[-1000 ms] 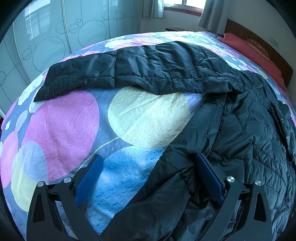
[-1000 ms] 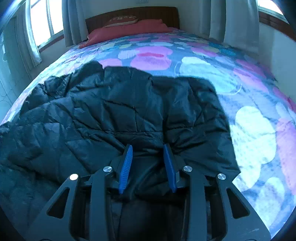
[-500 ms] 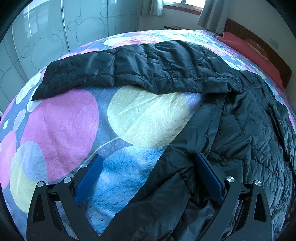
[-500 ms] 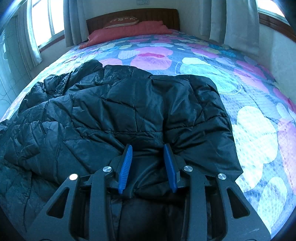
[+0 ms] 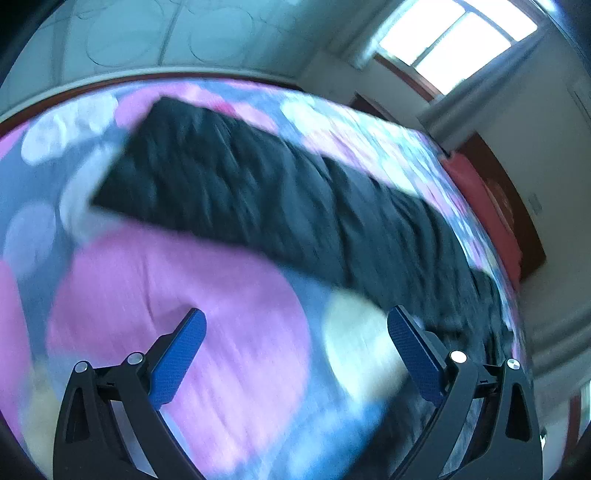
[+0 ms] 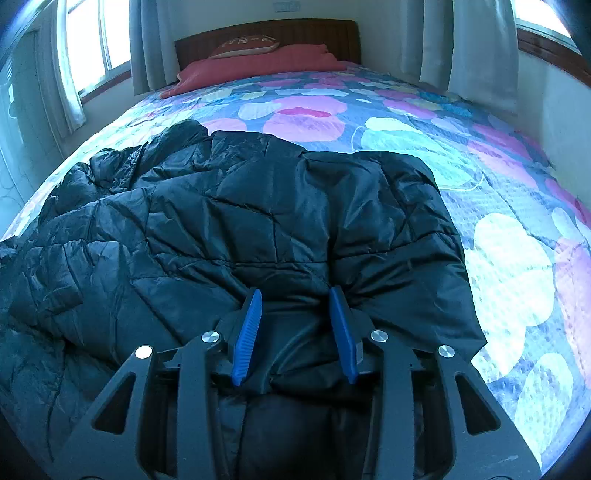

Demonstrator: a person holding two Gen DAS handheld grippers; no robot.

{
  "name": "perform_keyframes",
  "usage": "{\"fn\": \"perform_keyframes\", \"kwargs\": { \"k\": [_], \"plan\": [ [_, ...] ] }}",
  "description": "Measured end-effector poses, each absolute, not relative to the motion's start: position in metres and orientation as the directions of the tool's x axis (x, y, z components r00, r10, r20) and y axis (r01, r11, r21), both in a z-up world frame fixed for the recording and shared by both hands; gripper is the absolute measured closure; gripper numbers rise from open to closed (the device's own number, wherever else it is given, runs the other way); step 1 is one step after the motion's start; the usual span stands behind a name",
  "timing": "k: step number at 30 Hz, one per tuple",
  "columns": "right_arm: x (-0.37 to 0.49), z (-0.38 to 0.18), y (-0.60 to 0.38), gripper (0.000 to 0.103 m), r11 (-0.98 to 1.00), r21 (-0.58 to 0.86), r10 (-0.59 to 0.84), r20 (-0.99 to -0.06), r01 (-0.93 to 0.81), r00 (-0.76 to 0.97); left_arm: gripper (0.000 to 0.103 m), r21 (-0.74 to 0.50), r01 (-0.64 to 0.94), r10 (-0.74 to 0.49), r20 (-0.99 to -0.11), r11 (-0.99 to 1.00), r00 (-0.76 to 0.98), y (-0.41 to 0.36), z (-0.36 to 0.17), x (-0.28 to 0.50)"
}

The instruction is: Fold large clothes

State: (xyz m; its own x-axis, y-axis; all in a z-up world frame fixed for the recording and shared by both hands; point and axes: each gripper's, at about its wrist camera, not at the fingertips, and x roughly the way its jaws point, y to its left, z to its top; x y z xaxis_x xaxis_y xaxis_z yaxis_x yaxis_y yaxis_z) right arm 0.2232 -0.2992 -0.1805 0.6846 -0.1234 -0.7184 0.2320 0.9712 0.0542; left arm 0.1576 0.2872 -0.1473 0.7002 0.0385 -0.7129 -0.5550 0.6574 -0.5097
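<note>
Right gripper [image 6: 295, 328] is clamped on a bunched fold of the black quilted jacket [image 6: 236, 229], its two blue pads pinching dark fabric that swells up between them. Left gripper [image 5: 295, 347] is spread wide with nothing between its blue pads; beneath it lies only bedspread, and this view is smeared by motion blur.

Largest in both views is the bed, covered by a bedspread [image 6: 509, 258] printed with big pink, white, pale yellow and blue circles. On it the jacket lies crumpled across the near left part, reaching from the foot edge, where the right gripper holds it, up toward the middle of the bed, with its right border well short of the bed's right edge. In the left wrist view one long sleeve [image 5: 221, 184] stretches flat across the bedspread toward the far left edge, its square cuff end lying near that edge.

At the head of the bed a red pillow [image 6: 258, 66] rests against a dark wooden headboard [image 6: 317, 31]. Pale curtains [image 6: 469, 44] hang at the windows on either side.
</note>
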Motion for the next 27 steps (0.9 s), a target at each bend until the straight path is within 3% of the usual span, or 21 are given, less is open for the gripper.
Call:
{"fn": "perform_keyframes", "kwargs": {
  "k": [5, 10, 12, 13, 17, 20, 22, 27],
  "plan": [
    [0.223, -0.181, -0.298, 0.064, 0.972, 0.046, -0.129, -0.718, 0.232, 0.684, 0.005, -0.62, -0.564, 0.076, -0.634, 0.545, 0.77, 0.333, -0.159, 0.168],
    [0.223, -0.18, -0.298, 0.064, 0.972, 0.047, -0.128, -0.718, 0.231, 0.684, 0.005, -0.587, -0.589, 0.117, -0.646, 0.556, 0.754, 0.343, -0.157, 0.173],
    [0.223, -0.18, -0.297, 0.063, 0.972, 0.045, -0.129, -0.717, 0.231, 0.685, 0.028, -0.578, -0.638, 0.168, -0.66, 0.508, 0.732, 0.344, -0.155, 0.164],
    [0.223, -0.18, -0.297, 0.063, 0.972, 0.044, -0.13, -0.717, 0.231, 0.684, 0.048, -0.567, -0.665, 0.192, -0.673, 0.486, 0.714, 0.346, -0.156, 0.157],
    [0.223, -0.18, -0.297, 0.063, 0.972, 0.04, -0.132, -0.717, 0.23, 0.685, 0.081, -0.589, -0.69, 0.225, -0.669, 0.422, 0.709, 0.36, -0.158, 0.143],
    [0.224, -0.18, -0.297, 0.063, 0.973, 0.039, -0.133, -0.716, 0.229, 0.685, 0.092, -0.538, -0.695, 0.255, -0.672, 0.477, 0.696, 0.36, -0.15, 0.148],
    [0.224, -0.18, -0.296, 0.062, 0.973, 0.037, -0.135, -0.716, 0.23, 0.685, 0.094, -0.505, -0.691, 0.279, -0.664, 0.518, 0.694, 0.351, -0.14, 0.153],
    [0.223, -0.18, -0.296, 0.062, 0.973, 0.037, -0.134, -0.716, 0.229, 0.685, 0.094, -0.388, -0.583, 0.328, -0.55, 0.714, 0.768, 0.292, -0.087, 0.178]
  ]
}}
